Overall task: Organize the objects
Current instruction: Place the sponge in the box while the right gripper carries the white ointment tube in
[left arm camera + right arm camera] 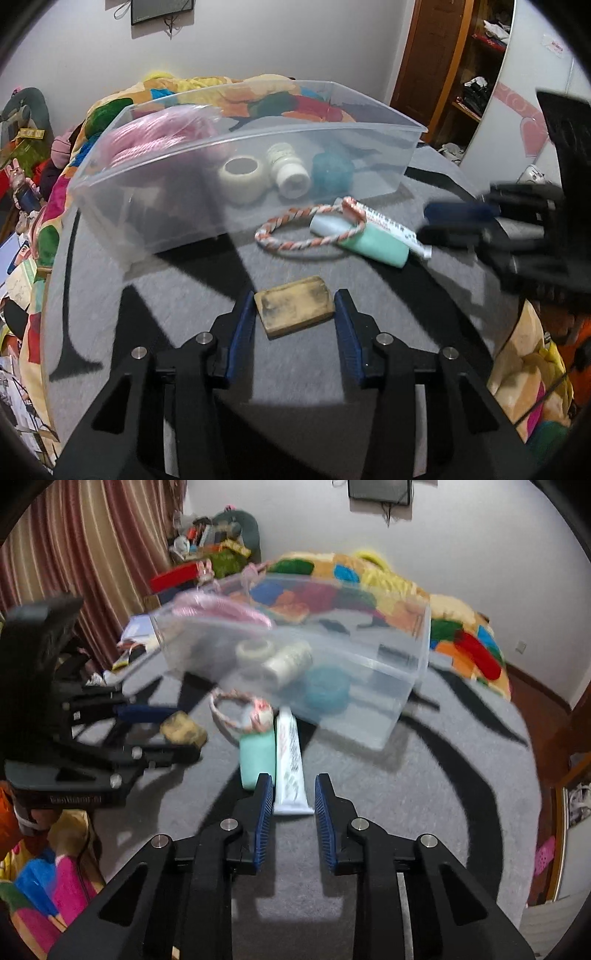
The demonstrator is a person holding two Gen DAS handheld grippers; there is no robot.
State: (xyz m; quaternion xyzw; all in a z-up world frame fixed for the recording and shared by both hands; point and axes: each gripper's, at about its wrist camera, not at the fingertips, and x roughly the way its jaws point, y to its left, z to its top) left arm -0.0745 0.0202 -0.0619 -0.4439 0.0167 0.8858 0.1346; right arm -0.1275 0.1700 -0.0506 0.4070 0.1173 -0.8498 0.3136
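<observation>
1. The left hand-held gripper (294,310) stood wide, its pads flanking the tan block (294,311) without visibly gripping it; apparently lined up for a pick.
2. The right hand-held gripper (293,794) gaped around the white tube's (291,771) tail, beside the mint bottle (257,760).
3. Both lay on the grey rug (424,794) near the clear bin (236,147); likely their destination.

One clear plastic bin (236,147). Inside: one pink yarn skein (162,136), one tape roll (243,177), one white bottle (290,171), one teal spool (330,170). Outside: one twisted rope ring (295,230), one mint tube (373,245), one white tube (291,764), one worn tan block (295,306).
</observation>
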